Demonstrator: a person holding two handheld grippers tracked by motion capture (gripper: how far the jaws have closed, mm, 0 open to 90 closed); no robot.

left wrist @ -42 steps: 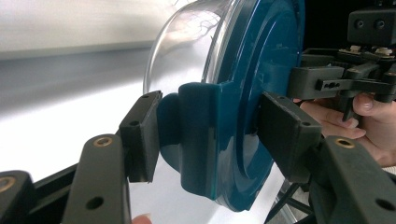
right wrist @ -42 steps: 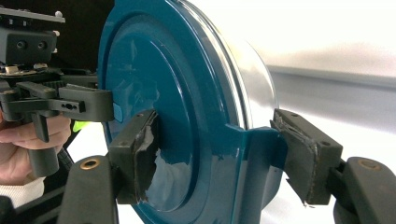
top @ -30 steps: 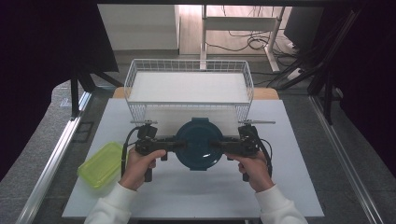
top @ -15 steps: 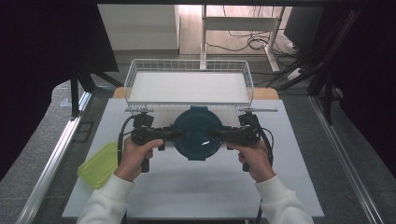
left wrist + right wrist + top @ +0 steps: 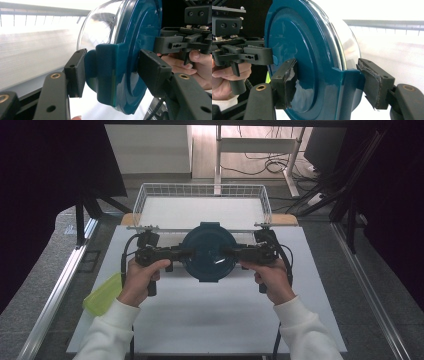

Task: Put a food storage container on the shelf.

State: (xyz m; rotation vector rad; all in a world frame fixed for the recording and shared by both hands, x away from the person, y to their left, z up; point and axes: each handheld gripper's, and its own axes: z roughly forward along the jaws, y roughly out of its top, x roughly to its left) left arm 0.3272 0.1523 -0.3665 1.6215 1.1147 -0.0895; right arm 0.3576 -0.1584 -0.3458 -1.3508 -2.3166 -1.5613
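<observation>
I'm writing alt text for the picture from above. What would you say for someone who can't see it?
Two hands hold a gripper each, left gripper and right gripper, clamping a round teal-lidded container from opposite sides above a white table. A white wire basket stands just beyond, and a yellow-green lid lies at the table's left edge.

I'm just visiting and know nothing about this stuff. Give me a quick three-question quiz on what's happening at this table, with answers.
1. True or false: the teal-lidded container is held by one gripper alone.
2. What lies at the table's left edge, beside the person's left sleeve? A) a yellow-green lid B) a red cup C) a spoon
3. Fill in: beyond the container stands a white wire ____.

Key:
1. False. The left gripper and the right gripper each clamp a side clip.
2. A, the yellow-green lid.
3. Basket.
</observation>
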